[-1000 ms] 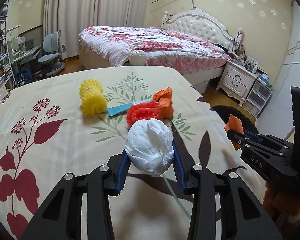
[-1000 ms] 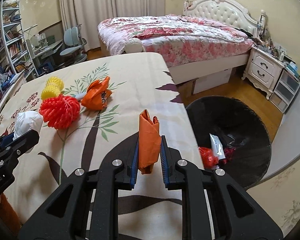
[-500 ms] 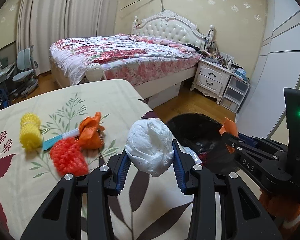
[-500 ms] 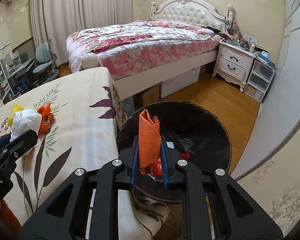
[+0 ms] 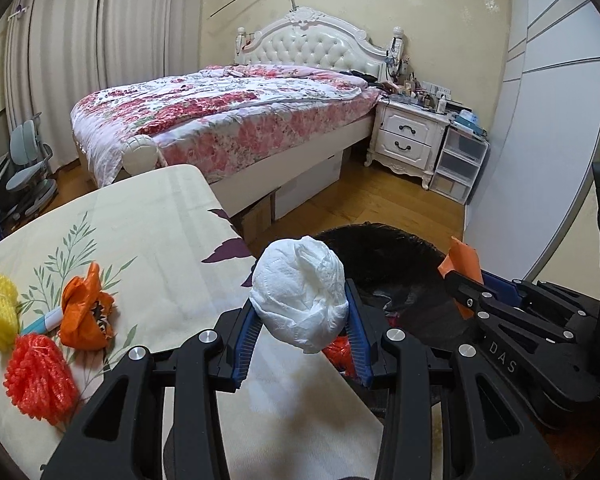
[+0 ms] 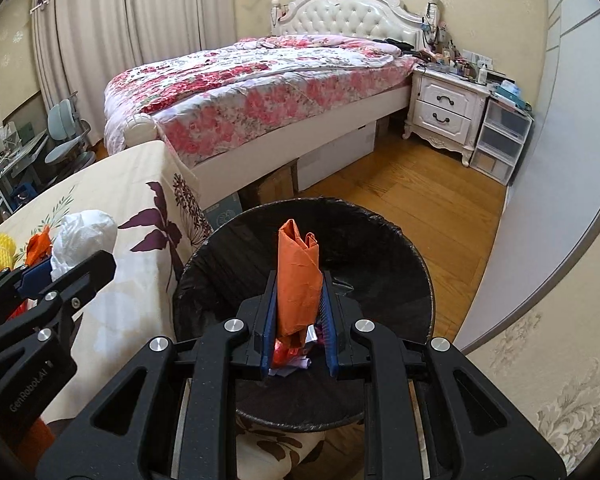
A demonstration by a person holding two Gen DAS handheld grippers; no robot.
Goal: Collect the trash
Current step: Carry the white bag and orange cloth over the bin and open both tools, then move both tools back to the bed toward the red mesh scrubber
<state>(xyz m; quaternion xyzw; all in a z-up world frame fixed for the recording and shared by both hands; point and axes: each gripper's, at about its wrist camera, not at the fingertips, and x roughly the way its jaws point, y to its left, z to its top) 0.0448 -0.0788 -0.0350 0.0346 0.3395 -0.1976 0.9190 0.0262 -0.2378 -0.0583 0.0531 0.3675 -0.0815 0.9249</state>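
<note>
- Right gripper (image 6: 299, 312) clamps an orange wrapper (image 6: 299, 280) upright above the black bin (image 6: 380, 280).
- Left gripper (image 5: 300, 332) squeezes a white paper wad (image 5: 300, 300) at the table (image 5: 160, 240) edge, beside the bin.
- Orange, red and yellow scraps (image 5: 40, 376) lie on the table.

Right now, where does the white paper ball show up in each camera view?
Left wrist view: the white paper ball sits at centre, clamped in the left hand-held gripper.
Right wrist view: the ball is at the left edge, over the flowered table.
Shared landmark: the black trash bin, right of the ball in both.
</note>
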